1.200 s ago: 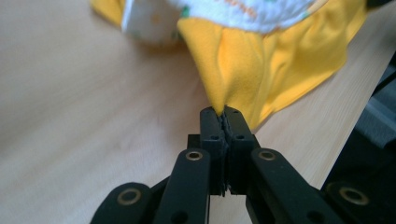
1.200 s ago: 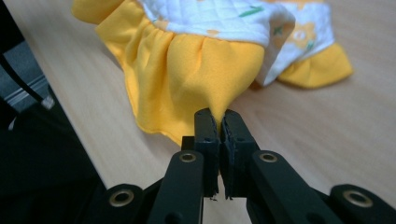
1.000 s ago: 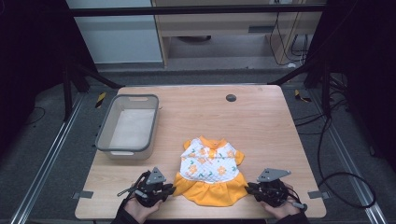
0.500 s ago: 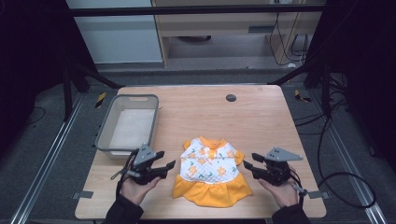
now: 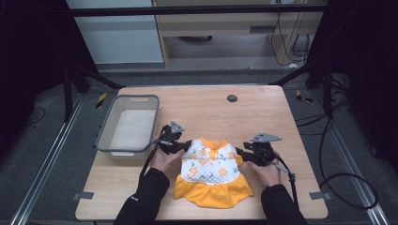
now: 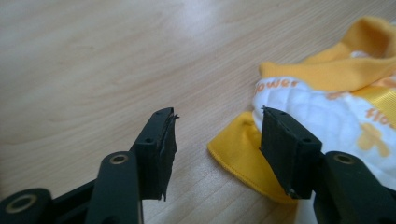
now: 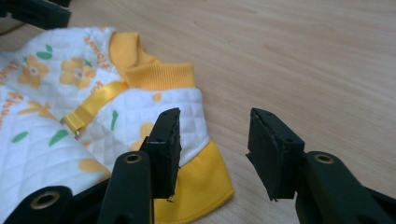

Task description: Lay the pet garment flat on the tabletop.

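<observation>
I see the small dress lying flat on the tabletop, just right of the grey bin. My left tool is spread beside its left sleeve; my right tool is spread at its right sleeve, gripping nothing.

Table: pale wood, matt, fine grain under both grippers. Dress: cloth; white quilted top w/ printed orange flowers, smooth orange skirt. Rib-knit orange collar left of right gripper; satin-glossy yellow ribbon beside it. Stitched orange sleeve hem between left gripper jaws. Jaws on both: black matt plastic w/ rough-edged rubbery pads, brass-look rivets. Basin left of left gripper: grey plastic, smooth. Person's sleeves: dark cloth.
</observation>
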`<state>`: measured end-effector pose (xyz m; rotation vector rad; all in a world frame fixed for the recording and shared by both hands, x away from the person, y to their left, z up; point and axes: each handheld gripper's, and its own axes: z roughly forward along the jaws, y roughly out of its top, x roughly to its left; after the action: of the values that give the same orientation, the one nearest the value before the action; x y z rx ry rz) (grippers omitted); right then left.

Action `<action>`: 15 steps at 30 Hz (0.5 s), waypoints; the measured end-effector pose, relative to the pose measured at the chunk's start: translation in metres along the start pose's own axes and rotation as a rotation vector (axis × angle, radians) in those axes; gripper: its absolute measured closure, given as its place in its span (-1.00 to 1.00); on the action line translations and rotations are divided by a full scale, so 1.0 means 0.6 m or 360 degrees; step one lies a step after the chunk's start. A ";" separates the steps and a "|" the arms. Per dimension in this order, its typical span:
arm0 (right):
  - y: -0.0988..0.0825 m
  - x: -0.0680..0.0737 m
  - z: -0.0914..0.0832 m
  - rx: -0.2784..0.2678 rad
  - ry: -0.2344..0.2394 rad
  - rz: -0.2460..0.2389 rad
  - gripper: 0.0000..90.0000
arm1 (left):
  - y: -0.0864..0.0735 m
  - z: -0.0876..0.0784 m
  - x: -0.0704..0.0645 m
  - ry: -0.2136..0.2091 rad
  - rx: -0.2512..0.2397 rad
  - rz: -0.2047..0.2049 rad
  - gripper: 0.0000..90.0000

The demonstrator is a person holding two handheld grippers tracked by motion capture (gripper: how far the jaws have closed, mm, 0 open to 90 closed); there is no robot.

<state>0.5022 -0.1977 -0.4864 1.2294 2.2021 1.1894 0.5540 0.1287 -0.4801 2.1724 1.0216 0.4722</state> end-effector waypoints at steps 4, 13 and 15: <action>-0.006 0.003 0.011 0.0048 0.0019 -0.0011 0.22 | -0.013 0.018 0.000 -0.0025 0.0044 -0.0011 0.09; -0.012 0.015 0.029 0.0152 0.0012 -0.0048 0.50 | -0.016 0.018 -0.008 -0.0125 0.0030 -0.0020 0.73; -0.011 0.020 0.029 0.0164 0.0030 -0.0033 0.65 | -0.016 0.017 -0.009 -0.0134 0.0030 -0.0033 0.86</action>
<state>0.5032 -0.1810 -0.5011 1.2366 2.3100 1.0963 0.5511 0.1243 -0.4947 2.1770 1.0056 0.3596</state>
